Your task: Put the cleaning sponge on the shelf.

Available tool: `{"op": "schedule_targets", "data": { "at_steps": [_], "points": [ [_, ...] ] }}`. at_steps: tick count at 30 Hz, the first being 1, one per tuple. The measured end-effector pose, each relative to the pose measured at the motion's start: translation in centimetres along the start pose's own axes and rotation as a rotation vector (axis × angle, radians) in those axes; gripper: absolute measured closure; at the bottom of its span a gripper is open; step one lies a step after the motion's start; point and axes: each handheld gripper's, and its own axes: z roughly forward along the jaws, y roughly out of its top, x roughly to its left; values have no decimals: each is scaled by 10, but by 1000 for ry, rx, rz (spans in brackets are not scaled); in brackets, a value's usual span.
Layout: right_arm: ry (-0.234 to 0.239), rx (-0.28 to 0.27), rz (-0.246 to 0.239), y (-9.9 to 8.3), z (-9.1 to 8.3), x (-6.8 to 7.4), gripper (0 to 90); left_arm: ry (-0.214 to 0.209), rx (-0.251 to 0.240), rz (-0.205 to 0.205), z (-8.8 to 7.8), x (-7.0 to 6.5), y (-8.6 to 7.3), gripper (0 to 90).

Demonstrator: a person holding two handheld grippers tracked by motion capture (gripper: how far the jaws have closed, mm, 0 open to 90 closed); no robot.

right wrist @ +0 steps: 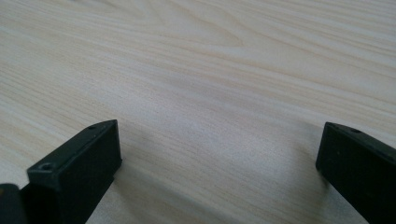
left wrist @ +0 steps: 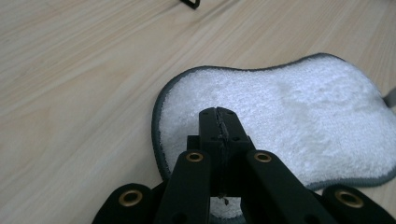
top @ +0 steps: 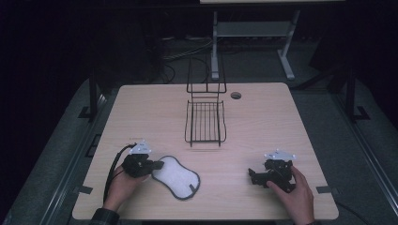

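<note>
A white fluffy pad with a grey trim lies flat on the wooden table, near the front left. My left gripper is held at the pad's left end. In the left gripper view its jaws are pressed together over the white pad, just inside the grey edge, and no cloth shows between them. My right gripper rests at the front right, pointing left. Its jaws stand wide apart over bare wood, with nothing between them.
A black wire rack with an upright back stands at the table's middle rear; one corner of the rack shows in the left gripper view. A round cable hole is to its right. A white frame stands beyond the table.
</note>
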Motion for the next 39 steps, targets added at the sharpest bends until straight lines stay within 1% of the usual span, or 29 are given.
{"op": "schedule_targets", "data": {
  "at_steps": [1, 2, 4, 5, 6, 7, 8, 10, 11, 13, 14, 15, 18, 19, 20, 21, 23, 25, 27, 28, 31, 33, 34, 36, 39],
  "points": [
    [0, 0, 0, 0, 0, 0, 0, 0, 0, 0, 0, 0, 0, 896],
    [0, 0, 0, 0, 0, 0, 0, 0, -5, -9, -1, 0, -1, 896],
    [0, 0, -1, 0, 0, 0, 0, 2, -1, -7, -3, -2, -2, 896],
    [0, 0, -1, 0, 0, 0, 0, 4, 1, -1, -3, -3, -2, 896],
    [0, 0, 0, 0, 0, 0, 0, -12, -7, 8, -4, -7, 1, 896],
    [0, 0, -1, 0, 0, 0, 0, -12, -7, 8, -4, -7, 1, 896],
    [0, -1, -1, 0, 0, 0, 0, -27, -20, 18, -4, -16, 4, 896],
    [0, -1, -1, 0, 0, 0, 0, -50, -28, 36, -3, -26, 7, 896],
    [0, -1, -1, 0, 0, 0, 0, -50, -28, 36, -3, -26, 7, 896],
    [0, -1, -1, 0, 0, 0, 0, -73, -20, 66, 1, -37, 9, 896],
    [0, 0, 0, 0, 0, 0, 0, -92, -13, 81, 5, -44, 10, 896],
    [0, 0, 0, 0, 0, 0, 0, -92, -13, 81, 5, -44, 10, 896],
    [0, -1, -1, 0, 0, 0, 0, -127, -2, 100, 11, -57, 11, 896],
    [0, 0, 0, 0, 0, 0, 0, -142, 13, 116, 14, -64, 12, 896],
    [0, 0, -1, 0, 0, 0, 0, -150, 18, 123, 17, -67, 12, 896],
    [0, 0, -1, 0, 0, 0, 0, -150, 18, 123, 17, -67, 12, 896],
    [0, -1, -1, 0, 0, 0, 0, -160, 38, 135, 23, -71, 12, 896],
    [0, 0, -1, 0, 0, 0, 0, -170, 32, 129, 25, -71, 13, 896],
    [0, 0, -1, 0, 0, 0, 0, -168, 30, 134, 26, -71, 14, 896],
    [0, 0, 0, 0, 0, 0, 0, -172, 31, 141, 30, -71, 17, 896],
    [0, 0, -1, 0, 0, 0, 0, -181, 24, 144, 37, -71, 23, 896],
    [0, -1, -1, 0, 0, 0, 0, -179, 26, 150, 41, -71, 28, 896],
    [0, -1, -1, 0, 0, 0, 0, -179, 26, 150, 41, -71, 28, 896],
    [0, -1, -1, 0, 0, 0, 0, -178, 26, 158, 47, -70, 34, 896],
    [0, -1, -1, 0, 0, 0, 0, -184, 22, 154, 51, -68, 38, 896]
  ]
}}
